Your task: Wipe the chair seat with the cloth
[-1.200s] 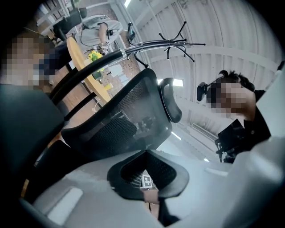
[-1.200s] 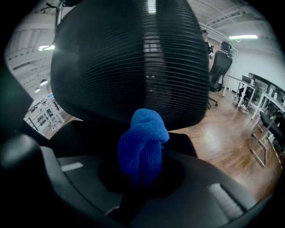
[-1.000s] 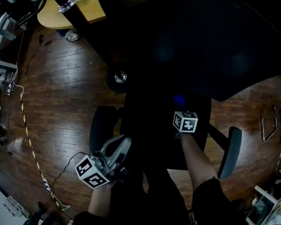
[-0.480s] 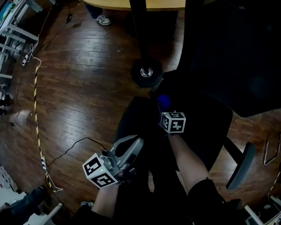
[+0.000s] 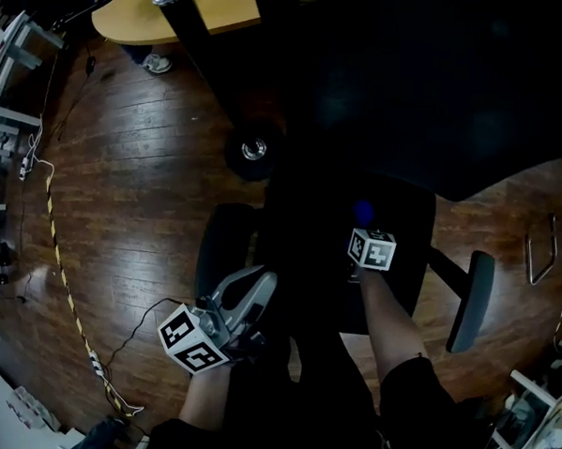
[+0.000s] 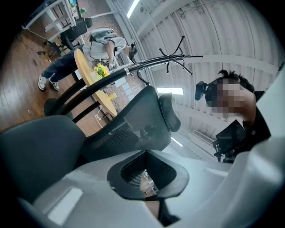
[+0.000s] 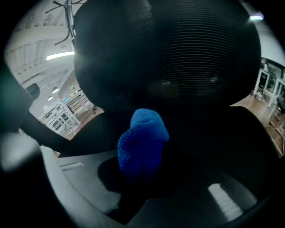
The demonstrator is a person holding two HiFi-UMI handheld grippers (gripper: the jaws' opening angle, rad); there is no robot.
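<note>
Our right gripper (image 5: 366, 231) is clamped on the blue cloth (image 7: 142, 142), which bunches out past the jaws over the black chair seat (image 5: 305, 236), facing the mesh backrest (image 7: 164, 58). Our left gripper (image 5: 252, 291), jaws together and empty, hangs by the seat's left edge above the wooden floor (image 5: 139, 198)

Legible text, brands, numbers, signs: none readable from here; left marker cube (image 5: 190, 338) and right marker cube (image 5: 372, 249) bear only black-and-white square code patterns, no letters or digits
</note>
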